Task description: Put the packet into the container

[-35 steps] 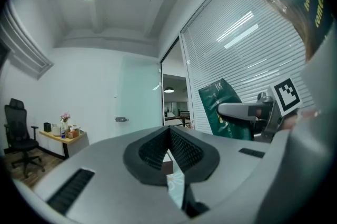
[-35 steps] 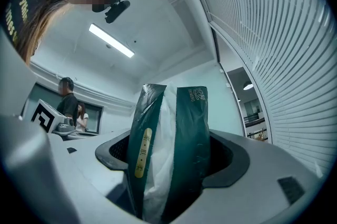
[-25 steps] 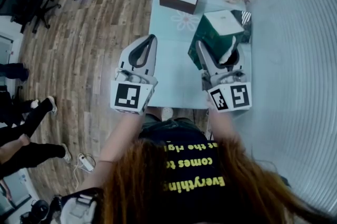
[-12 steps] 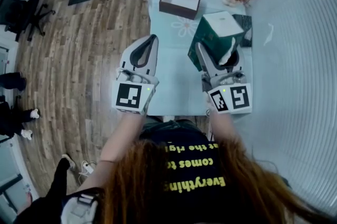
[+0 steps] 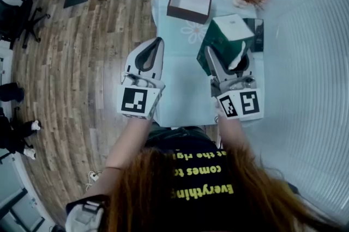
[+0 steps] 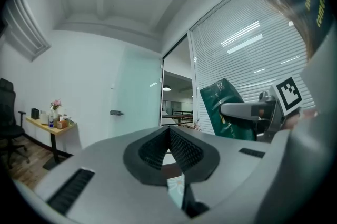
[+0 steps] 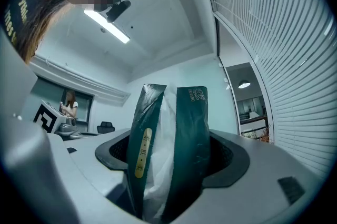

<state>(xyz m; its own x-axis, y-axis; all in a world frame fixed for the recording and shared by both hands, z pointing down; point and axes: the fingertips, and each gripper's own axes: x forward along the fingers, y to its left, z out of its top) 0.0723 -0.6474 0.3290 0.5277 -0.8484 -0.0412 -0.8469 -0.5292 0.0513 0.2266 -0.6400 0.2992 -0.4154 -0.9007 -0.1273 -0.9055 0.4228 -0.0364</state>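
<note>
Looking along the right gripper (image 7: pixel 168 165), we are seeing its jaws clamped on the green packet (image 7: pixel 176 149), whose pale inner fold is showing only here; the head view is giving us that packet held above the table (image 5: pixel 180 89), near the open brown container (image 5: pixel 189 3) but apart from it; its long axis is running straight out from the jaws, away from us; the left gripper (image 6: pixel 169 136) is pinched closed on nothing; the pale table is standing on wooden floor (image 5: pixel 82 51), beside window blinds (image 7: pixel 274 33).
</note>
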